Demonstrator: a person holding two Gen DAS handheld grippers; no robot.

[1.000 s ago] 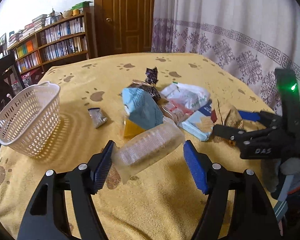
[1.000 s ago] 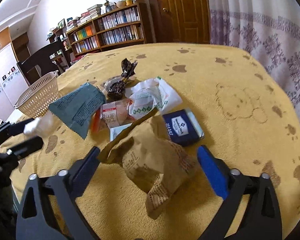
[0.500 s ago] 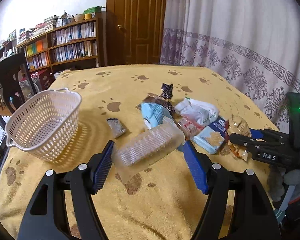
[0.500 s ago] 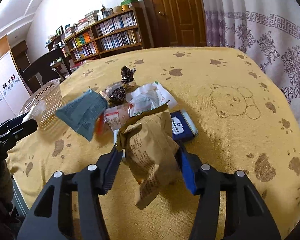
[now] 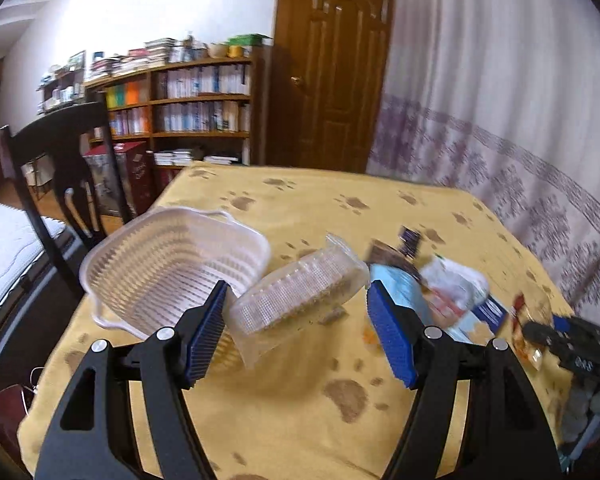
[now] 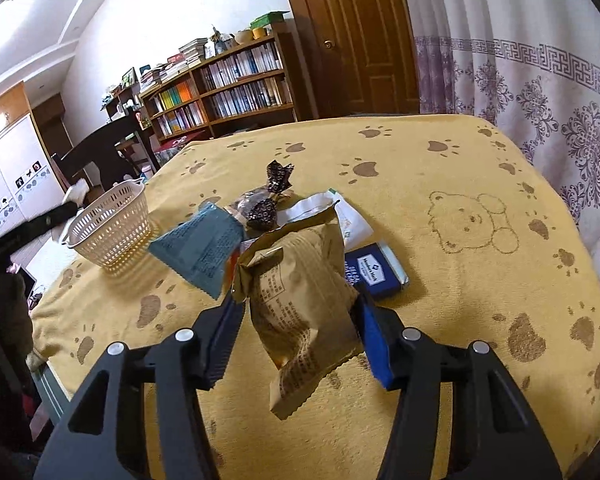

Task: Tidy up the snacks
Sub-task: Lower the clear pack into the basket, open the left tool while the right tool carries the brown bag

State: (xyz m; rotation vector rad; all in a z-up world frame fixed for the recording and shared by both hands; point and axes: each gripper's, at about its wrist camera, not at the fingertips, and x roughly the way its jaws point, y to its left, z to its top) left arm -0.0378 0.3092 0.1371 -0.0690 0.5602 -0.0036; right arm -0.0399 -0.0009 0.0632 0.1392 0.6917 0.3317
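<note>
My left gripper (image 5: pixel 296 328) is shut on a clear plastic snack pack (image 5: pixel 300 296), held in the air just right of the white slotted basket (image 5: pixel 168 268). The basket's inside looks bare. My right gripper (image 6: pixel 296 328) is shut on a brown paper snack bag (image 6: pixel 300 288), raised above the yellow paw-print cloth (image 6: pixel 460 280). Behind the bag lie a teal packet (image 6: pixel 204 248), a dark blue box (image 6: pixel 376 272), a white packet (image 6: pixel 352 220) and a dark twisted candy wrapper (image 6: pixel 268 204). The right wrist view shows the basket (image 6: pixel 112 224) at the table's left.
A dark wooden chair (image 5: pixel 60 160) stands off the table's left edge behind the basket. A bookshelf (image 5: pixel 188 112), a wooden door (image 5: pixel 336 80) and a patterned curtain (image 6: pixel 540 80) line the room. The right gripper (image 5: pixel 568 344) shows at the left wrist view's right edge.
My left gripper has carried the clear pack leftward, up to the basket. My right gripper, open around the brown bag a second ago, has shut on it and lifted it.
</note>
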